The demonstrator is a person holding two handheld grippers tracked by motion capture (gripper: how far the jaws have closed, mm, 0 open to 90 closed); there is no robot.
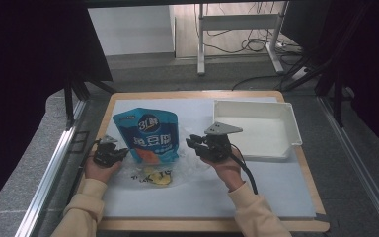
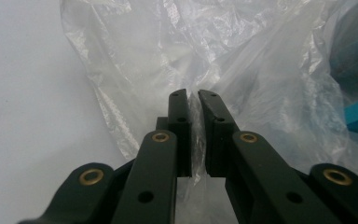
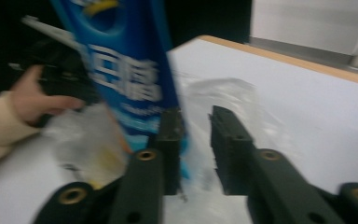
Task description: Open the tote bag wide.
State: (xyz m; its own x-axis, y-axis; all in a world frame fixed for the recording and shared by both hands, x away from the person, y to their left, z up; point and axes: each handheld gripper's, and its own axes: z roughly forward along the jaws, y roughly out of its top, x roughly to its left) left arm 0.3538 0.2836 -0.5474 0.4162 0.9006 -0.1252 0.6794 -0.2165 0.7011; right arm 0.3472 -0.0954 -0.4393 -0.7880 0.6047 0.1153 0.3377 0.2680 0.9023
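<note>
Between the two grippers, at mid-table: a blue snack pouch (image 1: 147, 134) going into a clear plastic bag (image 1: 175, 165), mouth end of the pouch pointing away from the person, bottom end sunk into the film. Long axis of the pouch running roughly from the near edge toward the far edge of the table (image 1: 276, 197), leaning a little rather than lying flat.

Left gripper (image 1: 109, 153) just left of the pouch's lower corner, jaws nearly closed with a thin fold of the plastic bag (image 2: 242, 70) pinched between the pads (image 2: 179, 116); blue of the pouch visible off to the right of those fingers, behind the film.

Right gripper (image 1: 205, 144) just right of the pouch, jaws parted to a narrow gap, holding nothing that can be made out for certain; in the right gripper view, pouch (image 3: 130, 70) standing just left of and beyond the left finger (image 3: 170, 135), wisps of film drifting through the gap. Blur there, so contact impossible to judge.

Something yellow (image 1: 158, 177) near the person's side, inside or under the film, too small to identify. White tray (image 1: 288, 116) well off to the right of the right-hand fingers.

Judged from this: both grippers about equally near, the left anchoring the bag, the right placed to catch the opposite lip, lying just left of its fingers.
</note>
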